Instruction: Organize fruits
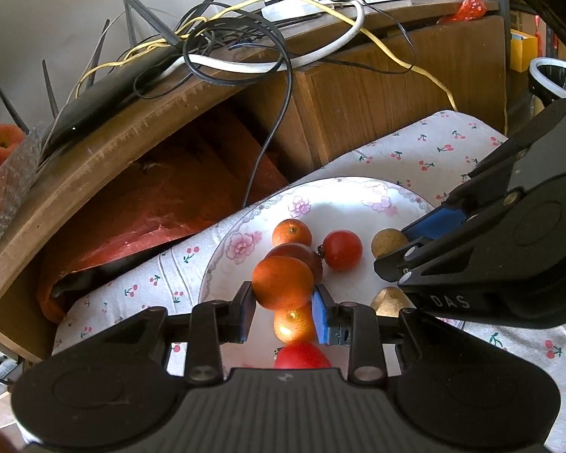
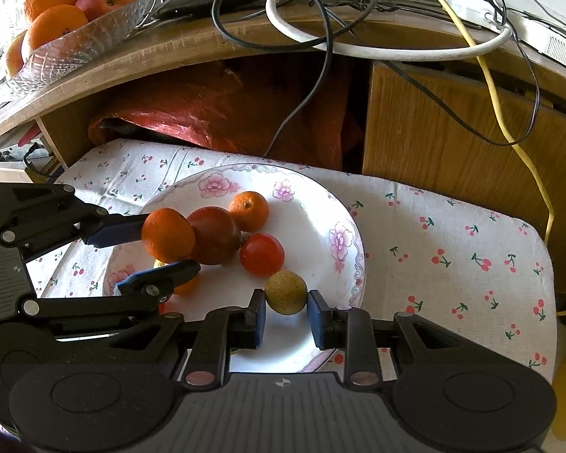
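— What did the left gripper (image 1: pixel 283 307) look like?

— Matte black, with a ribbed plate at six o'clock, two round discs at five and seven o'clock, and silver screw heads on the linkage bars. Its fingers carried blue pads (image 1: pixel 322 319).

— And the right gripper (image 2: pixel 286 315)?

— The same build: black ribbed plate, round discs, silver screws, blue pads (image 2: pixel 315 321). Seen from the left camera at three o'clock, its housing bore pale letters reading "DAS".
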### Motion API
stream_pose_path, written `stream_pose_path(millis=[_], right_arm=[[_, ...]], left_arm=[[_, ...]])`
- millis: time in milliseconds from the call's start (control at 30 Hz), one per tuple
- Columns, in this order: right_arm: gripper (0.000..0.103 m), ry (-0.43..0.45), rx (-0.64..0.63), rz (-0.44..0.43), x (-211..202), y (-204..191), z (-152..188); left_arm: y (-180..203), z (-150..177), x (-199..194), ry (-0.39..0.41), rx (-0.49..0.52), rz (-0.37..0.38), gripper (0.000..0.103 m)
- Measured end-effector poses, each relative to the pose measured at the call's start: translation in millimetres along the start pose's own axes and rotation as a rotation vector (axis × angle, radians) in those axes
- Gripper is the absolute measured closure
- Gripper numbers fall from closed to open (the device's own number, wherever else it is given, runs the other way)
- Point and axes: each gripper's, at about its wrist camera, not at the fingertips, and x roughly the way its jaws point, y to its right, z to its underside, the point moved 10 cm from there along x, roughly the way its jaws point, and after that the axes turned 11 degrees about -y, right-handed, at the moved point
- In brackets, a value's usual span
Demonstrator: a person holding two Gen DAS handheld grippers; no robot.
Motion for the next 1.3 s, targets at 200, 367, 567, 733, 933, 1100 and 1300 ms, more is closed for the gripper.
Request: stream_pose_path(millis=[200, 367, 567, 733, 933, 1100, 1300], right_arm=[[0.079, 0.002, -0.006, 0.005, 0.6, -0.3, -0.5], [0.079, 0.004, -0.007, 0.013, 0.2, -0.3, -0.1], [0.079, 0.008, -0.009, 0.018, -0.7, 0.9, 0.2], [0.079, 0.011, -0.007, 0.021, -2.7, 2.0, 0.3], [0.074, 0.017, -0.002, 0.017, -5.2, 1.8, 0.6], [0.071, 0.021, 0.002, 0.014, -8.0, 0.1, 1.2], [0.070, 0.026, 0.001, 0.023, -12.5, -1.3, 3.7]], left_arm=[[-0.5, 0.0, 0.2, 0.001, 0.000, -0.002, 0.063], [-1.2, 0.3, 0.5, 0.002, -0.001, -0.005, 0.062], [0.0, 0.0, 0.6, 0.003, 0.001, -0.013, 0.061], [0.9, 0.3, 1.4, -0.001, 0.002, -0.016, 0.058], [3.9, 1.3, 1.9, -0.007, 0.011, -0.003, 0.048], [5.3, 2.1, -0.2, -0.009, 0.007, 0.005, 0.047], [6.6, 3.2, -2.9, -0.011, 0.007, 0.004, 0.047]])
